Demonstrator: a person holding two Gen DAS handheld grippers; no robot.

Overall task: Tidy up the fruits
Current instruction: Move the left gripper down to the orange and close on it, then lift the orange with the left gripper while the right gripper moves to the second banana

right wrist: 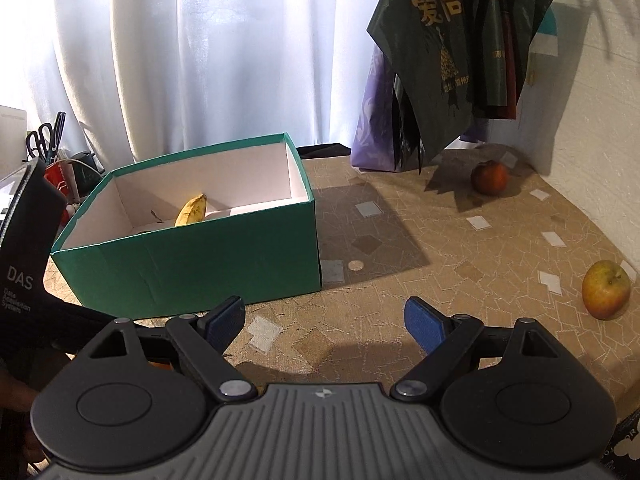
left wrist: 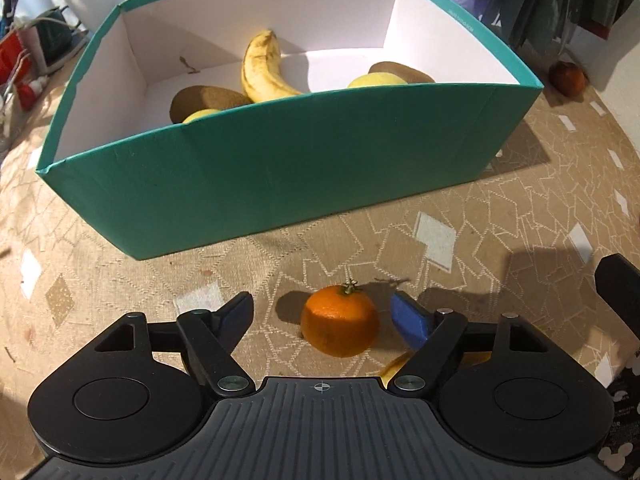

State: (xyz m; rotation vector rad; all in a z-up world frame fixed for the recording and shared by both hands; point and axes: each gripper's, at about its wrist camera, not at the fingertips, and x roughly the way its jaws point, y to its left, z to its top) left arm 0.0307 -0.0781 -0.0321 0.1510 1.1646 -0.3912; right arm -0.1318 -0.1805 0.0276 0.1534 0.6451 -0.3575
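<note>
In the left wrist view a mandarin (left wrist: 340, 322) sits on the patterned tabletop (left wrist: 120, 264) between the blue-padded fingers (left wrist: 408, 322) of the left gripper (left wrist: 322, 316). The fingers stand apart, one at the fruit's 9 o'clock with a clear gap and one at its 3 o'clock just beside the peel; neither pad presses on it. Its green stem points up, toward 12 o'clock in the picture. At the mandarin's 5 o'clock, a yellow sliver (left wrist: 394, 366) pokes out from under the right finger's link; what it is cannot be told.

Toward 12 o'clock from the fruit stands the teal box (left wrist: 280, 176), open at the top, holding a banana (left wrist: 262, 70), kiwis (left wrist: 208, 100) and yellow fruit (left wrist: 376, 80) partly hidden by the near wall. A reddish fruit (left wrist: 567, 77) lies on the tabletop at 2 o'clock, well apart from the box.

In the right wrist view the right gripper (right wrist: 324, 322) hangs over bare tabletop, its fingers apart with nothing between them. An apple (right wrist: 606, 290) lies at 3 o'clock of them, well clear; the box is at 10 o'clock.
</note>
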